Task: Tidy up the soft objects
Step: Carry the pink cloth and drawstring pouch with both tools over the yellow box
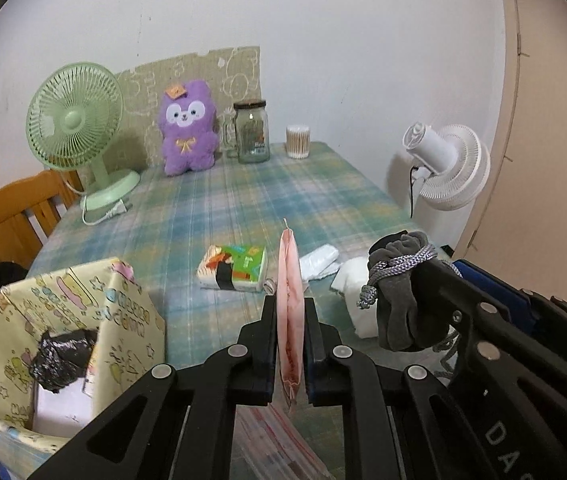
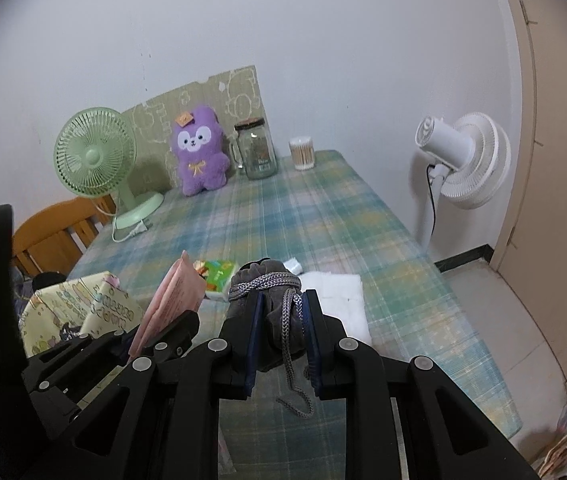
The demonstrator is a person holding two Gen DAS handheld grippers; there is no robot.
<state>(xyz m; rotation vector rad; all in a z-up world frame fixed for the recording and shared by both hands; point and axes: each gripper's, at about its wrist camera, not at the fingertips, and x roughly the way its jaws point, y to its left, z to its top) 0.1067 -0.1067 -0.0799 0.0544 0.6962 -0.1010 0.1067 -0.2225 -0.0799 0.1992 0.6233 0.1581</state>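
Looking along the left gripper, its jaws are closing flat on a thin pink pouch, which is standing edge-up between the pads above the plaid desk. To the lower left a patterned fabric bin is sitting open with a crumpled black bag inside; this is probably where the soft things are going. A sushi-print tissue pack and white cloths are lying on the desk just beyond the pouch. The right gripper is showing at the right edge, carrying its load.

Turning to the right wrist view, the right gripper is clamping a grey drawstring bag, its cord dangling below the jaws. The left gripper with the pink pouch is sitting just beside it, near the fabric bin.

Doing this well likely means carrying each item fully over the bin mouth before letting go, keeping the two grippers from colliding, and minding the loose cord so it is not snagging.
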